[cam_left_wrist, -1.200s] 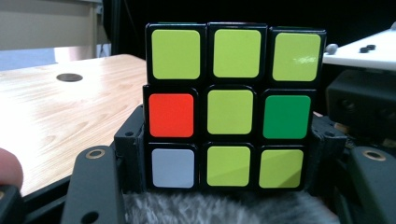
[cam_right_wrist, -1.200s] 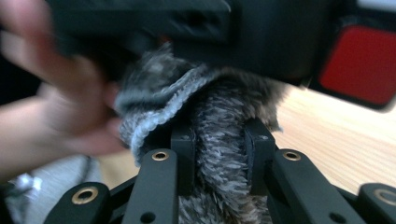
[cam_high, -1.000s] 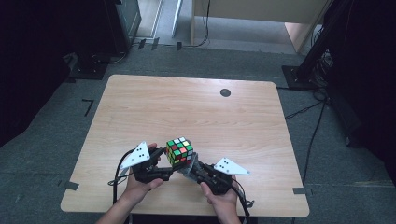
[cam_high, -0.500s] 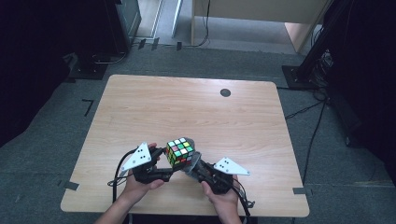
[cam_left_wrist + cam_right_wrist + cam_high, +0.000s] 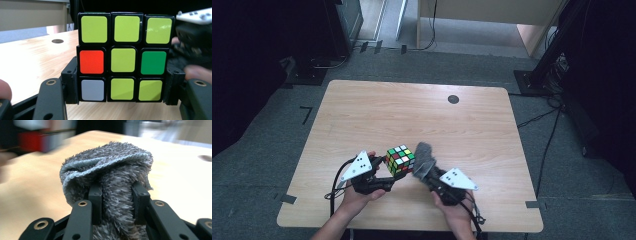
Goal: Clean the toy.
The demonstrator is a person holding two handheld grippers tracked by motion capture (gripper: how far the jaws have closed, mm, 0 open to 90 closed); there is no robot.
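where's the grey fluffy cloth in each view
High view: the grey fluffy cloth sits low centre, right of the colourful puzzle cube.
Left gripper view: I cannot make the cloth out; the cube takes up the middle.
Right gripper view: the cloth is in the centre, pinched between the black jaws.
Shared landmark: the round dark hole in the wooden table.

The cube (image 5: pixel 123 58) has black edges and a mostly yellow-green face, with one red square, one dark green square and one white square. The cloth (image 5: pixel 110 173) beside the cube is fuzzy grey. The desk (image 5: pixel 412 115) is light brown wood with one dark round spot (image 5: pixel 453 99).
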